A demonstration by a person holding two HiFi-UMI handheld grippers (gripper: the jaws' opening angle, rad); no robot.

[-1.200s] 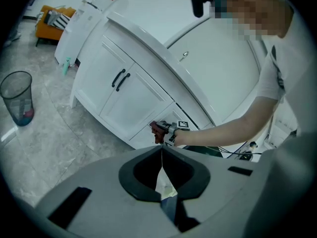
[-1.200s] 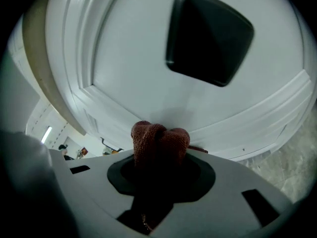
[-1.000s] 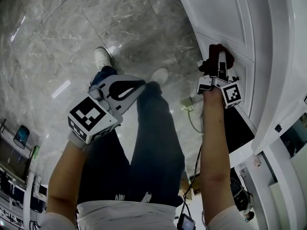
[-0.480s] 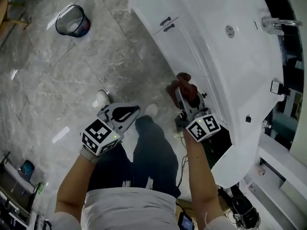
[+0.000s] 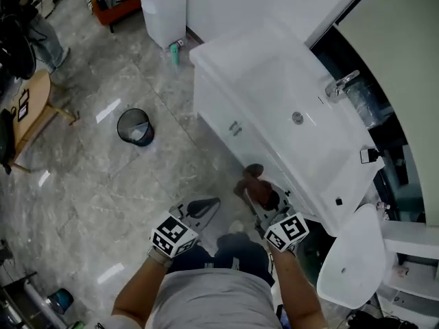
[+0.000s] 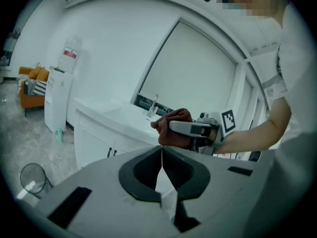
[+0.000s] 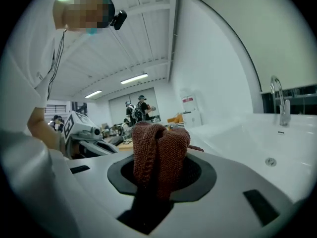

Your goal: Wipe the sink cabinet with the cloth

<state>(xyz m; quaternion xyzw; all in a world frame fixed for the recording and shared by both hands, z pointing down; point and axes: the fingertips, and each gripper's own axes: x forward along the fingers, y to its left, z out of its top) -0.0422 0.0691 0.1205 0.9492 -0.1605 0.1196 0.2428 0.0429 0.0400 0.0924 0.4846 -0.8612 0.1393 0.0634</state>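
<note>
Right hand-held gripper [image 7: 159, 178] is clamped on the cloth [image 7: 159, 150], a reddish-brown knit bunched btwn the jaws & sticking up past the tips. From the head view, that gripper w/ the cloth sits right at the front face of the sink cabinet [image 5: 221, 112], toward the cabinet's near end; touching the panel or just off it, can't tell. Ahead of this gripper are the cabinet's two dark door handles [image 5: 235, 127]. To its right & above is the white sink [image 5: 274, 88] w/ drain [image 5: 297, 118], and a chrome tap [image 5: 341, 84] at the far edge. Left hand-held gripper [image 6: 161, 150] has its jaws pressed together, nothing in them. It hangs just left of the right one, apart from the cabinet, over the grey marble floor [image 5: 103, 184], tips aimed toward the cabinet front. Well ahead & to the left of the left gripper a round bin [image 5: 134, 126] stands on the floor. Farther beyond it is a white water dispenser [image 5: 163, 9] by the wall, near the cabinet's far end.
</note>
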